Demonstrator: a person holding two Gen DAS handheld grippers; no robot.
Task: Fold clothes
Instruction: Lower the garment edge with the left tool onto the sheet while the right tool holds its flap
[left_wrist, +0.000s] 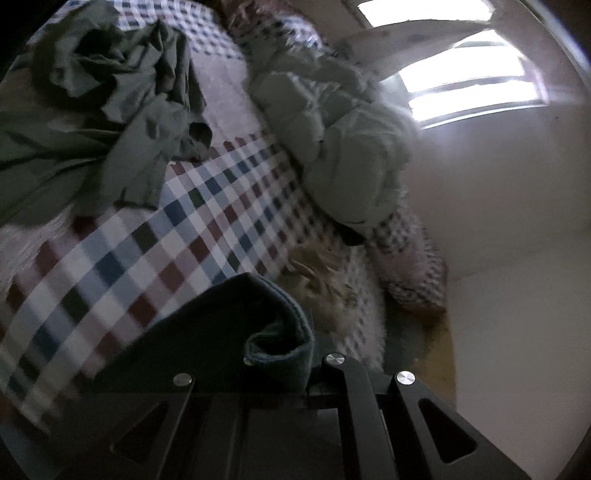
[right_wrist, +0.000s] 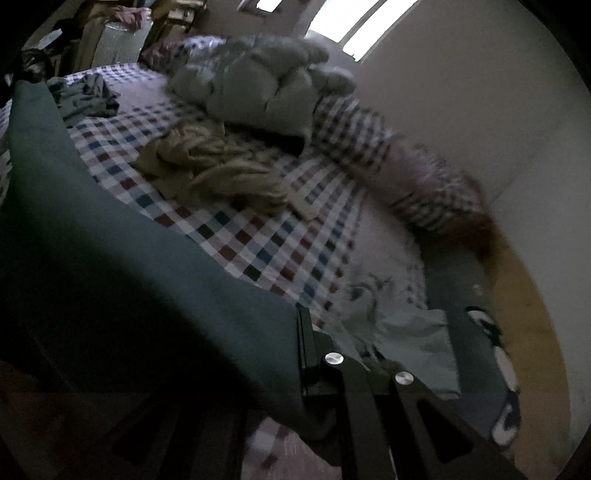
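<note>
A dark teal garment (right_wrist: 110, 266) hangs stretched above the checked bed. My right gripper (right_wrist: 301, 354) is shut on one edge of it, low in the right wrist view. My left gripper (left_wrist: 280, 365) is shut on another part, where the teal garment's hem (left_wrist: 273, 325) curls into a roll at the fingers. The cloth covers the left finger in both views. A crumpled grey-green garment (left_wrist: 122, 110) lies at the far left of the bed. A tan garment (right_wrist: 214, 166) lies rumpled mid-bed.
The checked bedsheet (left_wrist: 155, 251) covers the bed. A pale puffy jacket (right_wrist: 266, 85) lies by the wall, and a checked pillow (right_wrist: 413, 184) beside it. A pale blue cloth (right_wrist: 406, 332) sits near the bed's edge. White wall (left_wrist: 498, 184) and a bright window (left_wrist: 472, 85) stand to the right.
</note>
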